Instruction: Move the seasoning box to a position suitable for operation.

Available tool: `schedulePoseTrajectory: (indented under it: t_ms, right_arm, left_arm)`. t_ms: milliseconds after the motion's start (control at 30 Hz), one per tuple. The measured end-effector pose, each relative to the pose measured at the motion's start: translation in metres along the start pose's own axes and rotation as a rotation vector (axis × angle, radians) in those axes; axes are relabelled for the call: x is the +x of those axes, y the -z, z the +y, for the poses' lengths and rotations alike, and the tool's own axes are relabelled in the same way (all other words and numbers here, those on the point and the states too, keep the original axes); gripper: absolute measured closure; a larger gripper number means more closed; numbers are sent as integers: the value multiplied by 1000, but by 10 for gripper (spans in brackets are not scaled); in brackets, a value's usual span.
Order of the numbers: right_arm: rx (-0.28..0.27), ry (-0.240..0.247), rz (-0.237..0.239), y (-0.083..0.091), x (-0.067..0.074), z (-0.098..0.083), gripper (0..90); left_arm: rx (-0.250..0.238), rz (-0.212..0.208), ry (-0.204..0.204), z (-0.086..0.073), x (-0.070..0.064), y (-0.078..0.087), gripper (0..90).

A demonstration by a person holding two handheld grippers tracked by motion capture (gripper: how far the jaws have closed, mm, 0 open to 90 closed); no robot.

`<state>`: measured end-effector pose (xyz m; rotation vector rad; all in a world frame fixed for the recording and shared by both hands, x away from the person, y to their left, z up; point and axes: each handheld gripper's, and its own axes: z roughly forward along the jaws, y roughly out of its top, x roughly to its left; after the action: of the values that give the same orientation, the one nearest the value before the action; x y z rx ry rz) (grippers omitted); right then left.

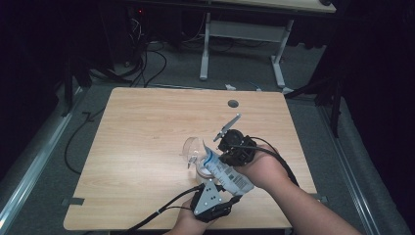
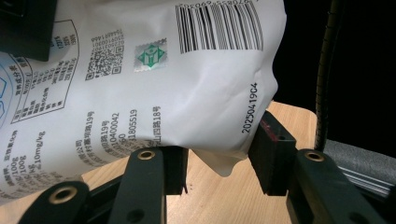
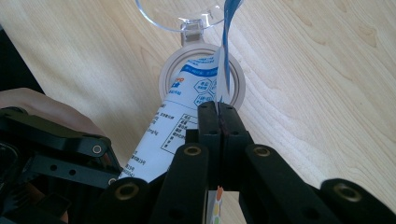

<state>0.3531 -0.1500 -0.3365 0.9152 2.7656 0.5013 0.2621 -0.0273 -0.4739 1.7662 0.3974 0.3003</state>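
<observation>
1. Left gripper (image 1: 230, 198), nearest the table's front edge, has its jaws half spread around the bottom corner of a white printed plastic bag (image 2: 154, 88).
2. Right gripper (image 3: 218, 109) is pressed together, pinching the bag's upper edge.
3. Beyond, the bag's mouth tilts over a round clear plastic container (image 3: 201, 79) with a hinged lid, standing on the light wooden table (image 1: 147, 122).

right tongs (image 3: 218, 112) pinch bag (image 3: 187, 98) edge (blue-white) | mouth over round container (image 3: 238, 79) | table (image 3: 327, 93)
</observation>
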Motion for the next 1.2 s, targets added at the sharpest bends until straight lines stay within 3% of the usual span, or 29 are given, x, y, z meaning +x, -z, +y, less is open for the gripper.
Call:
schedulePoseTrajectory:
  t_ms: [1200]
  right_arm:
    - [7,-3,2,-2,0,-4,900]
  left_arm:
    - [36,4,4,-15,3,-2,591]
